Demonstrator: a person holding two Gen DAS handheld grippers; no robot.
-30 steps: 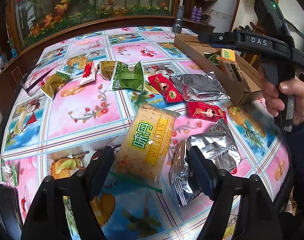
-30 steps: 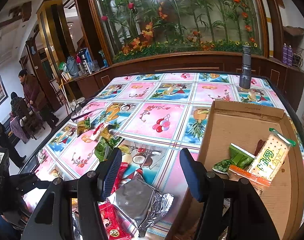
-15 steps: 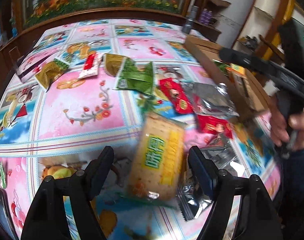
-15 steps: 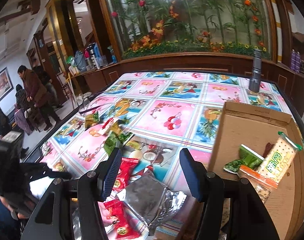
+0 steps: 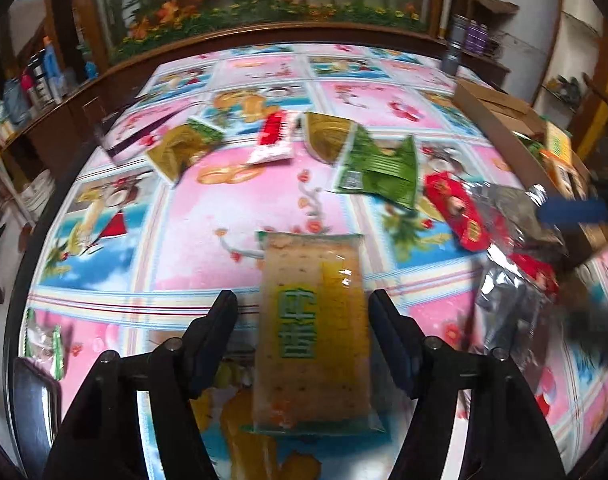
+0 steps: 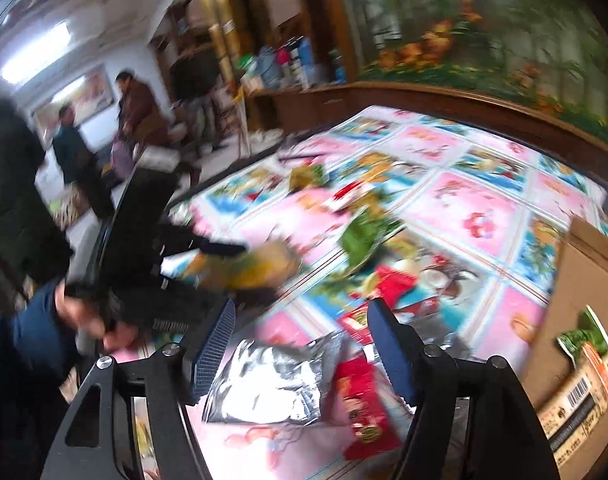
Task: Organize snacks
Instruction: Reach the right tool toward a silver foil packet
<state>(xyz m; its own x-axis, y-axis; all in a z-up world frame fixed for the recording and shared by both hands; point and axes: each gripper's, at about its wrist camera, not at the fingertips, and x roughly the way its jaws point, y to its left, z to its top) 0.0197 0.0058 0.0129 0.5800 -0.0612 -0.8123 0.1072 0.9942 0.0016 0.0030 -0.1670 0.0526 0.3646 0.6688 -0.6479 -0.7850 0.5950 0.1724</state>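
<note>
My left gripper is open with a yellow-green cracker pack lying flat on the table between its fingers. My right gripper is open and empty, above a silver foil pack and a red snack packet. The left gripper and its cracker pack show blurred in the right wrist view. A green packet, a red packet and silver packs lie scattered. The cardboard box holds a few snacks at the right.
More packets lie at the far side: an olive one, a red-white one, a gold one. A small packet lies near the left table edge. A flashlight stands at the back. People stand beyond the table.
My left gripper has swung round and lined up with the cracker pack between its fingers. My right gripper has turned left, away from the box, and dropped toward the silver and red packets.
</note>
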